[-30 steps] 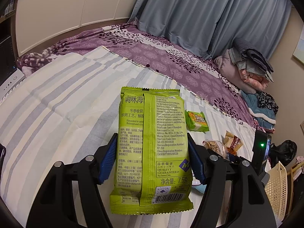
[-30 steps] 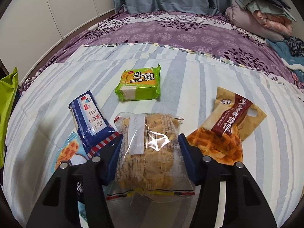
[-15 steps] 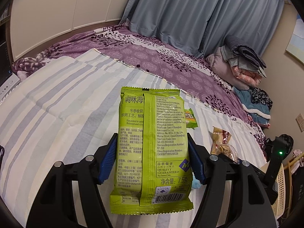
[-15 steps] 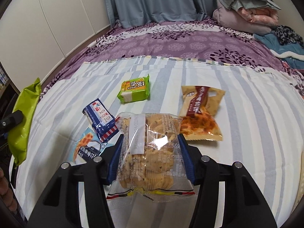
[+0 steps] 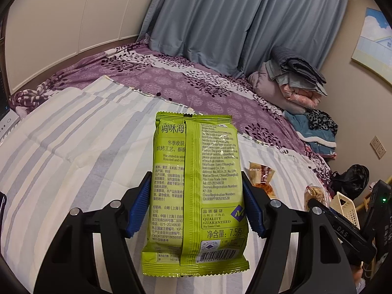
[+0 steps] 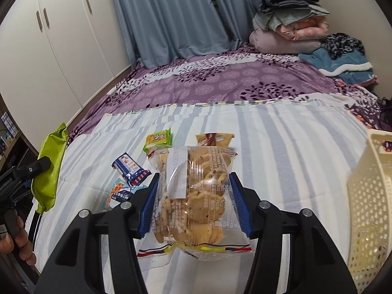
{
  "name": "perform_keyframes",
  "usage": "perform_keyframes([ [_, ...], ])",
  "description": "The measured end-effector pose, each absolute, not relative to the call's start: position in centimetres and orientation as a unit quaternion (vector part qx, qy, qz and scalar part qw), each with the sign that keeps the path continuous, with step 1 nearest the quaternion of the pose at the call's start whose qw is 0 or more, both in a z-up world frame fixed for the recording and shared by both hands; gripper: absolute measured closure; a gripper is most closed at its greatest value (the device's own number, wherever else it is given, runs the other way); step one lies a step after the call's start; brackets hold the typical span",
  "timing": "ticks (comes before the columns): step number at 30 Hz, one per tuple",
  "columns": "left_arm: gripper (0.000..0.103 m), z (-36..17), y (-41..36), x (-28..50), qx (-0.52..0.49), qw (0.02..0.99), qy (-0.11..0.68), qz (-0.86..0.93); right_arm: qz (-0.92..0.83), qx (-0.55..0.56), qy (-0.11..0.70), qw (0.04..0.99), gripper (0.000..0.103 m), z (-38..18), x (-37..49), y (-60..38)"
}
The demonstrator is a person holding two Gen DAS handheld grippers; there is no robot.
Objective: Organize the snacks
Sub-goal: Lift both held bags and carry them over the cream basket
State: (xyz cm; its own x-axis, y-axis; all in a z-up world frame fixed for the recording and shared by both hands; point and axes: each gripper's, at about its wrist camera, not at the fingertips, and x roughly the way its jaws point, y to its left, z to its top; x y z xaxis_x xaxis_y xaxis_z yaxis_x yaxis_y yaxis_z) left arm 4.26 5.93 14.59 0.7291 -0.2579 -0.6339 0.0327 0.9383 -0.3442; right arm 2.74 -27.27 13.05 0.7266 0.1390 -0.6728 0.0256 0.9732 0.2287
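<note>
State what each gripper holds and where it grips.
Left gripper: flat green foil snack packet, pinched across its side edges. Right gripper: clear plastic cookie bag, pinched at its sides.

Lime-green seaweed packet (image 5: pixel 196 191); purple floral bedspread (image 5: pixel 171 83); grey-striped white sheet (image 5: pixel 73 147); cream basket (image 6: pixel 370 196).

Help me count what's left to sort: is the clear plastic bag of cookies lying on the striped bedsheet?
No, the clear plastic bag of cookies is clamped in the right gripper, above the striped bedsheet.
</note>
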Motion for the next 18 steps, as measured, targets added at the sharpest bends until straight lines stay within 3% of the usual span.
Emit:
perform_keyframes([
  [18, 0.034, 17.8, -1.5, 1.7, -0.115, 0.919, 0.341, -0.159, -0.048, 0.107, 0.293, 0.949, 0.048, 18.2, -6.9, -34.7],
])
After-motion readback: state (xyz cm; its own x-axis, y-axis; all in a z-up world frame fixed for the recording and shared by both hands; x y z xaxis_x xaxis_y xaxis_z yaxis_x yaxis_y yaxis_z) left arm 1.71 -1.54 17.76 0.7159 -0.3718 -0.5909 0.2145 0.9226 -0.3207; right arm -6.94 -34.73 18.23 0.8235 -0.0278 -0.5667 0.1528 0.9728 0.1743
